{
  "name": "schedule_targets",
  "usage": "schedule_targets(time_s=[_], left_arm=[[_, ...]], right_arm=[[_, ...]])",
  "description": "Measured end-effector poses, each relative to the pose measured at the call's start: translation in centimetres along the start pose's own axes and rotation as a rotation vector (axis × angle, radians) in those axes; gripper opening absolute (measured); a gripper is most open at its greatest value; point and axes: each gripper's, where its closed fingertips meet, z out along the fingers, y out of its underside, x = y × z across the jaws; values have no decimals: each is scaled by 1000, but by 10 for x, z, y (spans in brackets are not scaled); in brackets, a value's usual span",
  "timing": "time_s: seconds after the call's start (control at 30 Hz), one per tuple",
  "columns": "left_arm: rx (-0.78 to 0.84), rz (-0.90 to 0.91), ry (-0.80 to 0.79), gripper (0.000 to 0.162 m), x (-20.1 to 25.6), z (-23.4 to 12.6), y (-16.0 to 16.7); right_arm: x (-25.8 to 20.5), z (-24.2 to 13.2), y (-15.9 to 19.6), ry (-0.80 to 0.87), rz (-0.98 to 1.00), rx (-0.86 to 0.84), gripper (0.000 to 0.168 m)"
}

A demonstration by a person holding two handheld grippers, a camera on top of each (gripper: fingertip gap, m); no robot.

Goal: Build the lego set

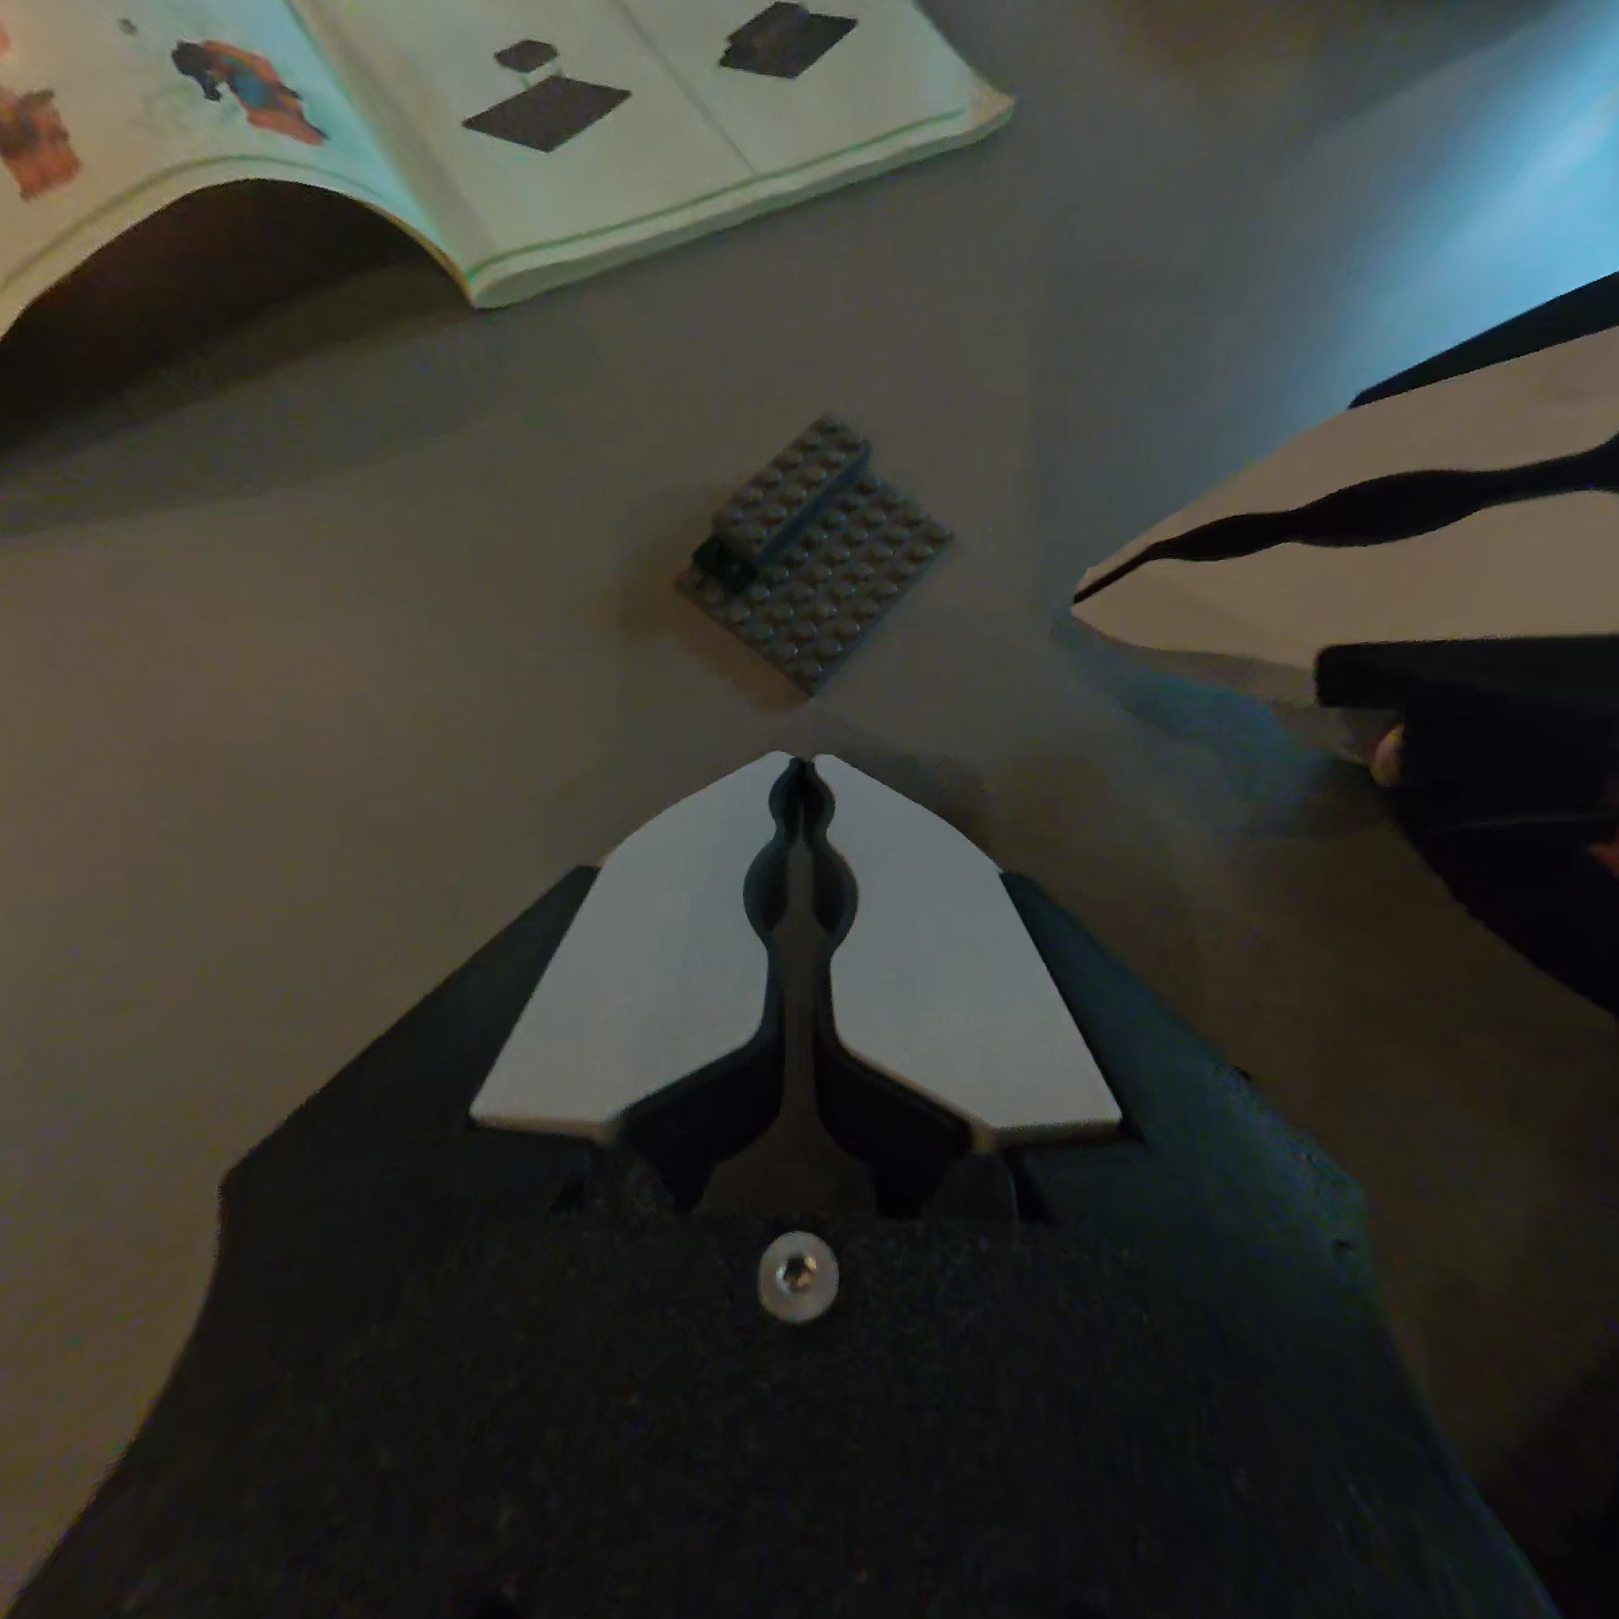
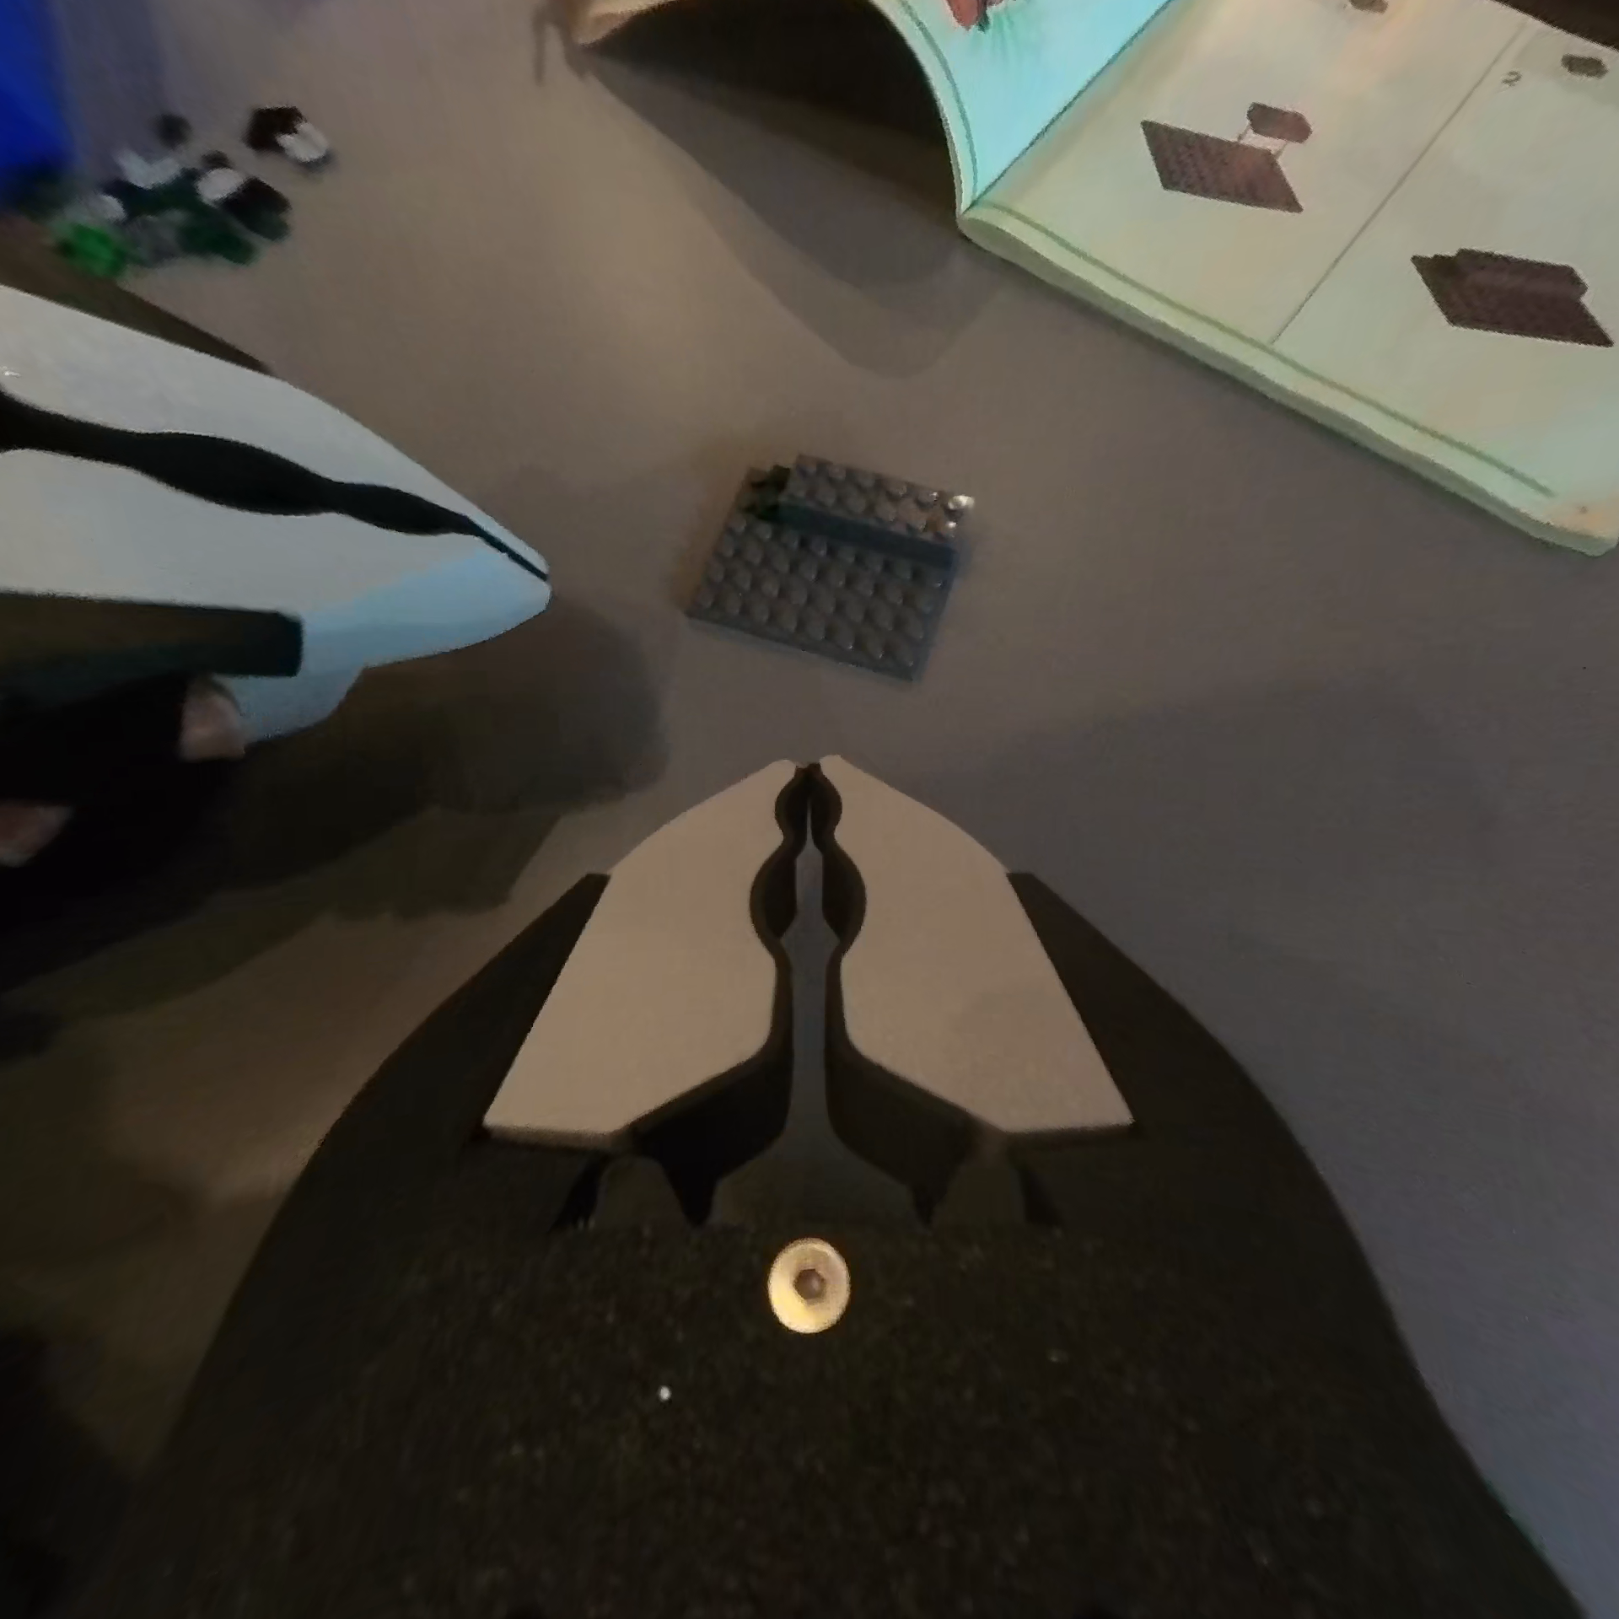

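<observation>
The dark grey studded baseplate lies flat on the grey bench, with 1 longer plate already pressed along one edge and a small dark piece at that strip's end. Both claws stop just short of the baseplate: the left claw on one side, the right claw on the other, each clenched tip to tip and holding nothing.

The baseplate looks light, thin and rigid, probably smooth hard plastic that would skate across the bench if pushed from 1 side only. A pinch across 2 opposite thin edges, or on the raised strip, seems the surest hold; one claw would likely need to pin the plate while the other presses a new piece down.

Beyond the baseplate an open instruction booklet lies with 1 page arched up. Farther out from the baseplate, past the left claw in the right wrist view, sits a blurred scatter of loose bricks, green, black and white. The light is dim, with a bluish glow at the edges.
</observation>
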Motion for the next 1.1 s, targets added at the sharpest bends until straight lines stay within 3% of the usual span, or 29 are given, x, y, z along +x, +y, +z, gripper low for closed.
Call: schedule_targets(time_s=[0.03, 0.37, 1.1], left_arm=[[-3, 5, -17, 0, -1, 1, 1], [-4, 9, -65, 0, -6, 3, 4], [45, -27, 13, 0, -2, 0, 1]], right_arm=[[1, 2, 0, 15, -7, -5, 0], [-5, 11, 1, 30, -35, -42, 0], [-15, 18, -6, 56, 1, -21, 0]])
